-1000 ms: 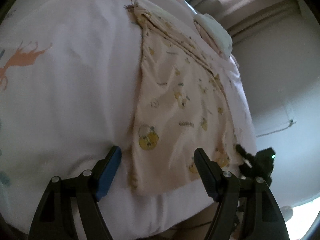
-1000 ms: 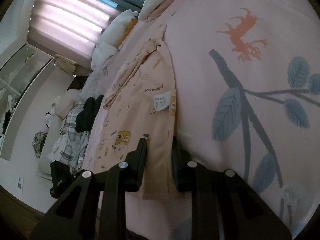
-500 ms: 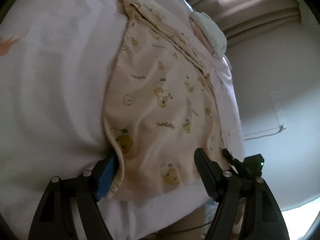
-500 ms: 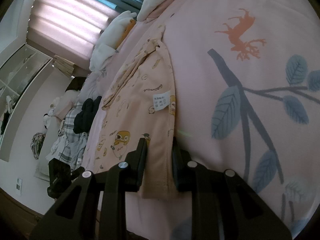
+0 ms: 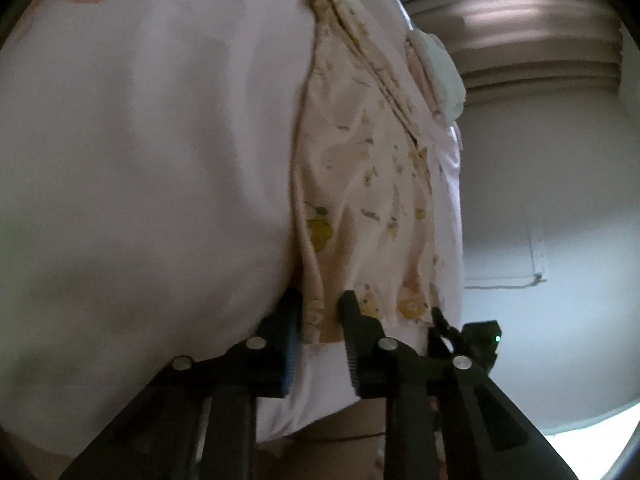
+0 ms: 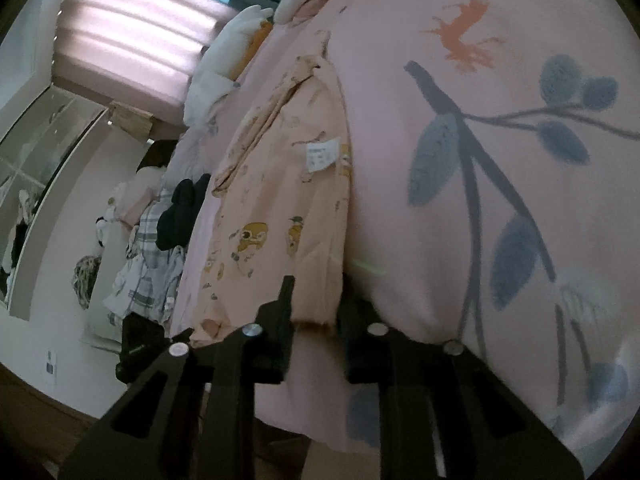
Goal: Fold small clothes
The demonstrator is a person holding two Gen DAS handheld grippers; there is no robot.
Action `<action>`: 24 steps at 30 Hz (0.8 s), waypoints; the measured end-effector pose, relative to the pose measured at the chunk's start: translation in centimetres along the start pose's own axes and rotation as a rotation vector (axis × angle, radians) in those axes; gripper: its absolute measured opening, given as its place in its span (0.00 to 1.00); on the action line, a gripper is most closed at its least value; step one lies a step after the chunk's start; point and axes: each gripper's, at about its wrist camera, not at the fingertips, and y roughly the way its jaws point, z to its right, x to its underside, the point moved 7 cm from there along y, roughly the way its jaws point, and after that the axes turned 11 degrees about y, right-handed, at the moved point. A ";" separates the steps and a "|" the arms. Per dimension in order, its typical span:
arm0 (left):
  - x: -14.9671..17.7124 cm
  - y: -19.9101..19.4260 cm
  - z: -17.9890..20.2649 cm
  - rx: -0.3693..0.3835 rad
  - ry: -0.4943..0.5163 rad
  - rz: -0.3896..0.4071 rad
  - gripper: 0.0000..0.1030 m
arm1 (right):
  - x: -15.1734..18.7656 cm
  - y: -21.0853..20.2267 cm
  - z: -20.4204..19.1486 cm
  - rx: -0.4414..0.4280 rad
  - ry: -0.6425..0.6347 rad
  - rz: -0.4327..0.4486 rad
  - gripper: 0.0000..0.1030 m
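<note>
A small peach garment (image 5: pixel 360 184) printed with yellow cartoon animals lies lengthwise on a pink bed cover (image 5: pixel 140 140). My left gripper (image 5: pixel 318 312) is shut on the garment's near left hem corner, the cloth bunched between the jaws. In the right wrist view the same garment (image 6: pixel 280 184) shows a white care label (image 6: pixel 322 155). My right gripper (image 6: pixel 316 304) is shut on the garment's near right hem corner. The other gripper's black body shows in each view, beside the far corner of the hem.
The bed cover (image 6: pixel 500 140) carries a blue leaf branch and an orange deer print. White pillows (image 6: pixel 228 64) lie at the bed's head. A heap of clothes (image 6: pixel 160 240) sits to the left. Curtains and a white wall (image 5: pixel 540 180) lie beyond.
My left gripper slid to the garment's hem corner and closed on it, bunching the cloth. My right gripper kept its grip and the hem there rose slightly.
</note>
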 end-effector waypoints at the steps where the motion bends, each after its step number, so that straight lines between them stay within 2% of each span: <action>1: -0.1 0.0 -0.1 -0.006 -0.008 0.000 0.16 | 0.0 0.0 0.2 0.003 0.015 0.001 0.08; 4: -0.5 0.1 0.4 -0.060 -0.002 0.007 0.11 | -0.1 -0.2 0.3 0.010 0.051 -0.001 0.07; 7: -1.2 -0.3 1.7 -0.166 0.079 0.035 0.08 | -0.2 -0.3 -0.3 0.041 0.038 -0.006 0.08; 9: -1.6 -0.6 2.5 -0.202 0.112 0.053 0.07 | -0.2 -0.3 -0.9 0.060 0.025 -0.006 0.09; 13: -2.4 -1.0 3.8 -0.165 0.116 0.084 0.06 | -0.5 -0.8 -2.1 0.053 -0.001 0.002 0.09; 18: -3.3 -2.0 4.7 -0.108 0.101 0.120 0.06 | -1.6 -2.0 -5.9 -0.054 -0.049 0.040 0.09; 24: -5.2 -3.4 5.4 -0.026 0.053 0.178 0.06 | -2.5 -2.2 -9.6 -0.097 -0.114 0.055 0.09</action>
